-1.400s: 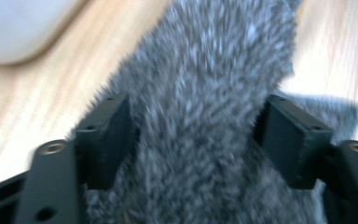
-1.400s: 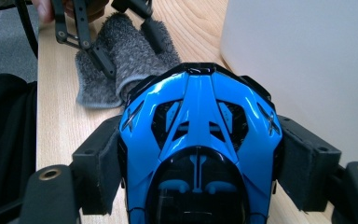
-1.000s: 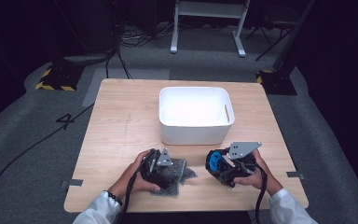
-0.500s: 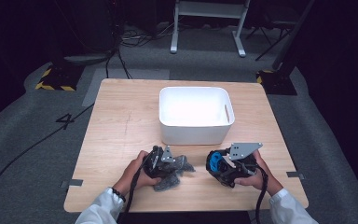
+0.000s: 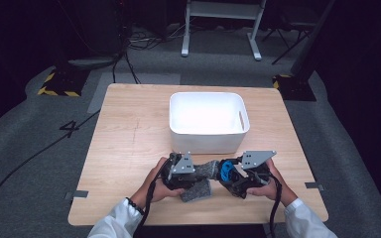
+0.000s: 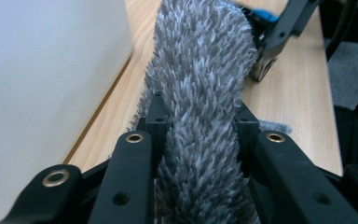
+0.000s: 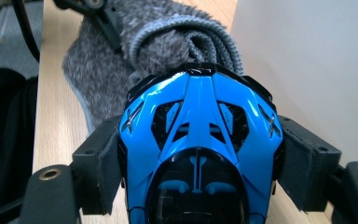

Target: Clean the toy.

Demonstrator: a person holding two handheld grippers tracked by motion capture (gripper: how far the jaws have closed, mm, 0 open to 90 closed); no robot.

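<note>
Gripping the grey cloth (image 6: 200,107), our left gripper (image 5: 184,173) had just been closing its jaws, and in the left gripper view the fuzzy pile was squeezed tight between both black jaws, running away from them toward our right gripper (image 5: 235,174). Beyond both grippers stood the white bin (image 5: 207,121), the largest thing on the table (image 5: 129,129); in the left gripper view its wall rose close on the left of the jaws, and in the right gripper view it stood close on the right. From above, the cloth (image 5: 201,181) stretched between our two grippers, one part raised off the wood by the left one and a lower fold hanging beneath and just to the right of it. Our right gripper was clamped on a blue toy car (image 7: 198,140), its pads pressing both flanks of the glossy shell. Directly ahead of that car's nose lay the rolled edge of the cloth (image 7: 168,42), touching or nearly touching it; we could not tell which. Seen from above, the car (image 5: 226,170) showed as a small blue patch at the front of the right gripper.
</note>
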